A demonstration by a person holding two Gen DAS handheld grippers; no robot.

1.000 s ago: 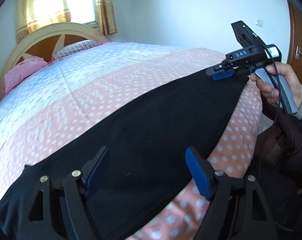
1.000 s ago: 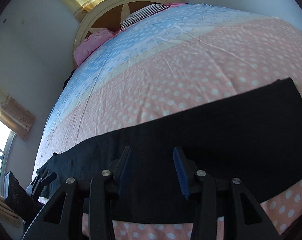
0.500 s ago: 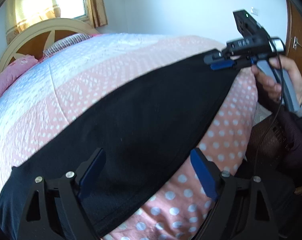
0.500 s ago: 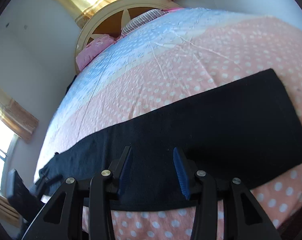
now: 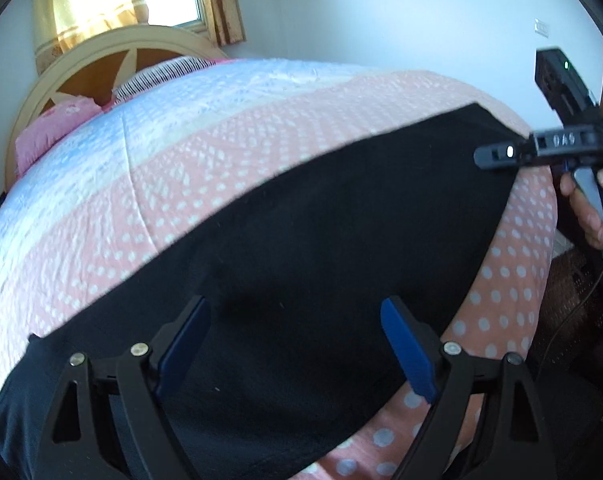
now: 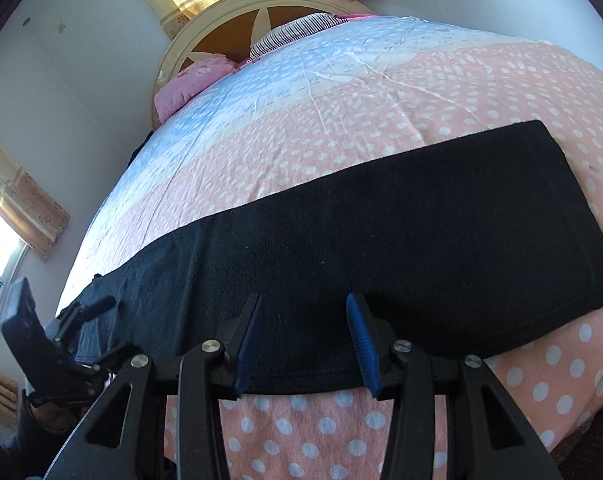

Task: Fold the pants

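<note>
While the black pants (image 6: 381, 240) are lying flat along the bed (image 6: 341, 112), both tools are hovering agape, empty; left tool (image 5: 297, 344) and right tool (image 6: 303, 338) should be pinching matching edges evenly.

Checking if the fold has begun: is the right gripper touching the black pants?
Cannot tell. In the right wrist view the right gripper, open, overlaps the near edge of the pants, but neither view plainly shows contact or a gap.

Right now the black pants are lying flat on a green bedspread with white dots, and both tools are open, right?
Not quite: the bedspread is pink with white dots, turning blue toward the headboard, not green. The right wrist view shows it clearly. The rest holds: the black pants lie flat on it, and the left tool and right tool are both open.
</note>
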